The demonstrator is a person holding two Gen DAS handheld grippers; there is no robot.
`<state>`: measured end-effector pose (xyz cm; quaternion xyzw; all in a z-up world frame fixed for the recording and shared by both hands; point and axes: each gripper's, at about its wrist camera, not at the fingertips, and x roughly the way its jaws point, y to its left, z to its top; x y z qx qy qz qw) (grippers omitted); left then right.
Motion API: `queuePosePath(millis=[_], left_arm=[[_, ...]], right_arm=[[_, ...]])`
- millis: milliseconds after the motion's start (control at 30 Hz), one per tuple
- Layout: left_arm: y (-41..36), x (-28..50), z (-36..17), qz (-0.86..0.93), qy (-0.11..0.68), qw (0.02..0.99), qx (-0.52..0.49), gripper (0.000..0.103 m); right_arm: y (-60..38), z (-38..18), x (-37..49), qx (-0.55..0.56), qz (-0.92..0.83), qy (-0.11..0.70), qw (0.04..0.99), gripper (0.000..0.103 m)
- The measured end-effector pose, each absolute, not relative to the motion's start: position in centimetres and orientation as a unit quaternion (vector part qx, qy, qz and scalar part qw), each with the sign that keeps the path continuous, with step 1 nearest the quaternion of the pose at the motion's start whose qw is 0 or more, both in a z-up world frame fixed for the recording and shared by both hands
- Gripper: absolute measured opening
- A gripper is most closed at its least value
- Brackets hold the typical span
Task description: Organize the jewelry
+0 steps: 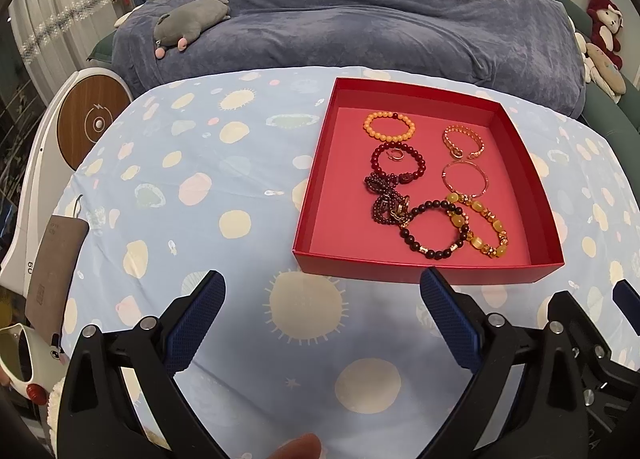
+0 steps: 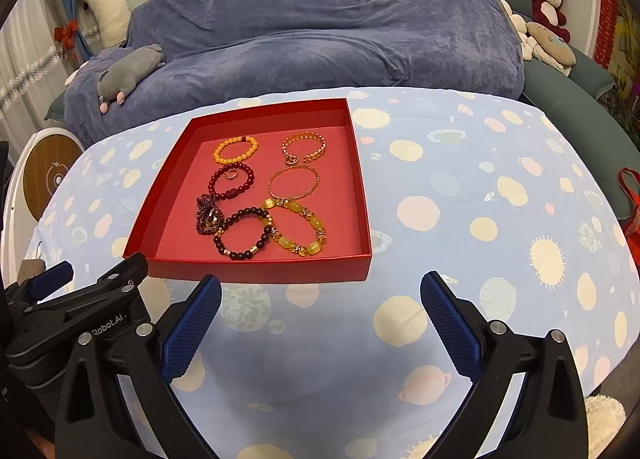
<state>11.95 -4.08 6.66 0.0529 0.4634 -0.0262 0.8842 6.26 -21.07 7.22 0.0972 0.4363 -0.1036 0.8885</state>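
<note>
The left gripper (image 2: pixel 52 287) body carries the white marking "Robot.AI". Left of the tablecloth (image 1: pixel 240 339), the white appliance (image 1: pixel 24 243) bears "60"; the grey tag's (image 1: pixel 56 259) print is illegible.

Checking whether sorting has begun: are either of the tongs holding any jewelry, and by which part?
Nothing is held. The left tongs and right tongs are both open over the cloth; all bracelets lie in the red box.

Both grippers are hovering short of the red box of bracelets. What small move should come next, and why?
Probably ease the right gripper forward over the red box toward the black bead bracelet. Both grippers are open and empty; that bracelet lies nearest the front wall, touching the garnet tangle and amber bracelet.
</note>
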Motion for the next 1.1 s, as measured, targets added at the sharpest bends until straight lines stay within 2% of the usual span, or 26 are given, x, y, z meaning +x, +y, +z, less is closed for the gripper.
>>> queuePosePath(millis=[1100], left_arm=[[-3.68,11.88,6.65,-0.022,0.46,0.886,0.053,0.094]], right_arm=[[-21.0,7.17,6.33,0.098,-0.106,0.438,0.887,0.096]])
